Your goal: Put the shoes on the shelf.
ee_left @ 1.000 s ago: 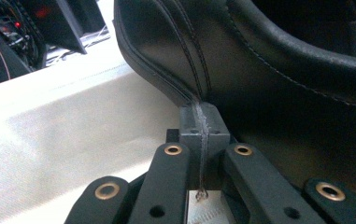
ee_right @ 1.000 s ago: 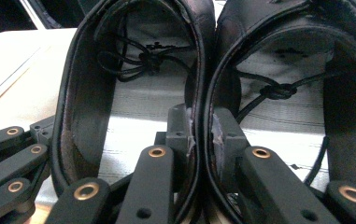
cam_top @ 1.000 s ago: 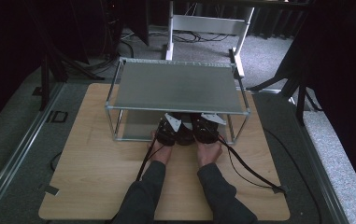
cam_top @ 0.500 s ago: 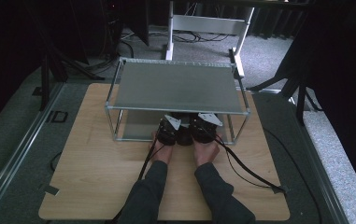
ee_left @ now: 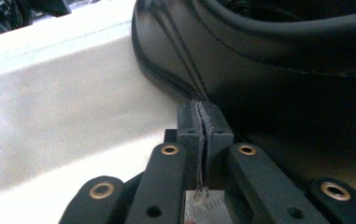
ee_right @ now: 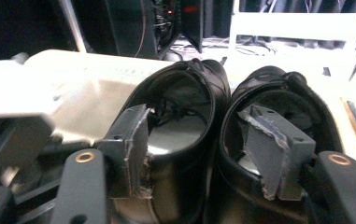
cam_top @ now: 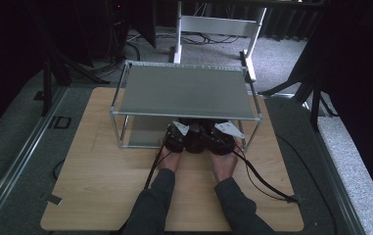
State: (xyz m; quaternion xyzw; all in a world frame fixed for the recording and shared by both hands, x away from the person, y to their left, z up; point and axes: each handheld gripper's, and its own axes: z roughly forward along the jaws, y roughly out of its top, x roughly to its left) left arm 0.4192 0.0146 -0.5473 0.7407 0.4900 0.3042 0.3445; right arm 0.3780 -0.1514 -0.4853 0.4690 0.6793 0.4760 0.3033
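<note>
Item: pair of black leather shoes (ee_right: 227,135), side by side on the lower shelf of a metal rack (cam_top: 184,90) standing on the wooden surface (cam_top: 101,181); heels faced the person, probably for easy retrieval.

Right claw (ee_right: 203,154): jaws had just been opening, spread astride the two adjoining shoe walls, one pad inside each shoe, apparently no longer gripping — judged a release after placing.

Left claw (ee_left: 204,135): pressed together, empty, resting against the left shoe's (ee_left: 269,79) outer side.
</note>
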